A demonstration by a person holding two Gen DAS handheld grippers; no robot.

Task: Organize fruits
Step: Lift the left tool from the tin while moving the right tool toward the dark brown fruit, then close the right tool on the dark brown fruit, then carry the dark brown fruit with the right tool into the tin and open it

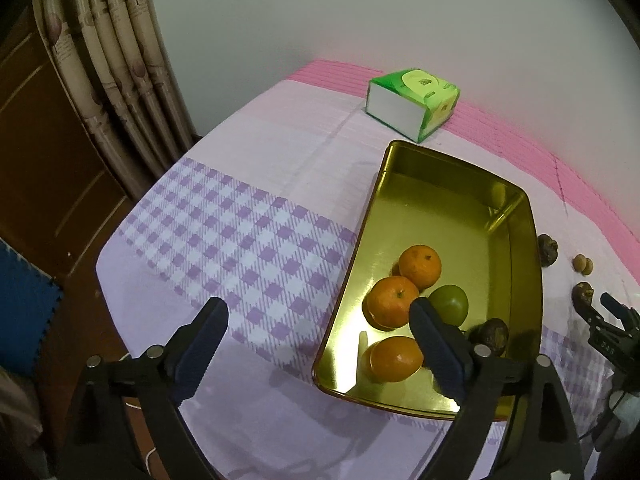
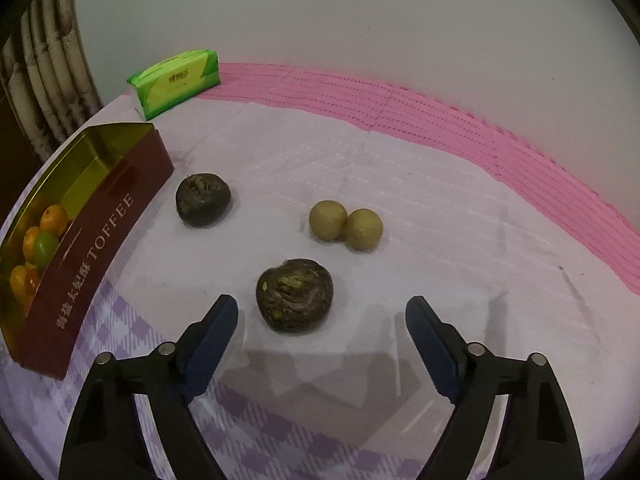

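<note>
A gold tin tray (image 1: pixel 460 208) holds three oranges (image 1: pixel 420 266), a green fruit (image 1: pixel 450 304) and a dark brown fruit (image 1: pixel 490 336). My left gripper (image 1: pixel 319 308) is open, one finger above the tray's near end and the other above the checked cloth, with nothing between them. In the right wrist view the tray's red side (image 2: pixel 100 236) is at the left. My right gripper (image 2: pixel 322 304) is open just short of a dark brown fruit (image 2: pixel 295 295); its pads do not touch it. Another dark fruit (image 2: pixel 203 199) and two small tan fruits (image 2: pixel 346 224) lie beyond.
A green tissue pack (image 1: pixel 412 104) lies behind the tray, near the wall. A pink mat (image 2: pixel 480 120) runs along the table's back edge. Curtains (image 1: pixel 112 60) hang at the far left, past the table's left edge.
</note>
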